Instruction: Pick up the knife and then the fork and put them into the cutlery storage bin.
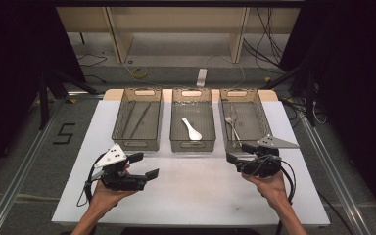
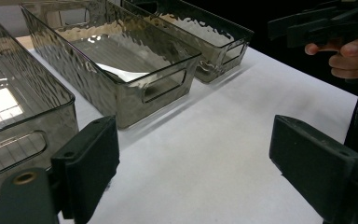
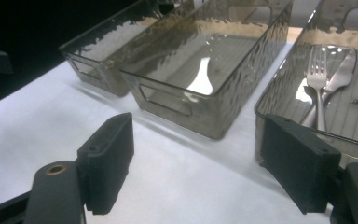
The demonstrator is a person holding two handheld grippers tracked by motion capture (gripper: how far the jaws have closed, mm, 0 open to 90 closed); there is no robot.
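Three smoked clear bins stand in a row at the back of the white table. Dark chopsticks lie in the left bin, a white spoon in the middle bin, and a metal fork with another utensil in the right bin. My left gripper hovers in front of the left bin, open and empty. In front of the right bin my right gripper is open too, nothing between its jaws. The fork lies just beyond its right jaw.
Bare tabletop lies between the two grippers and the bins' front walls. Beyond the table stand a wooden shelf frame, loose cables and a power strip on the floor. Dark curtains close both sides. A hand holding the right gripper appears in the left gripper view.
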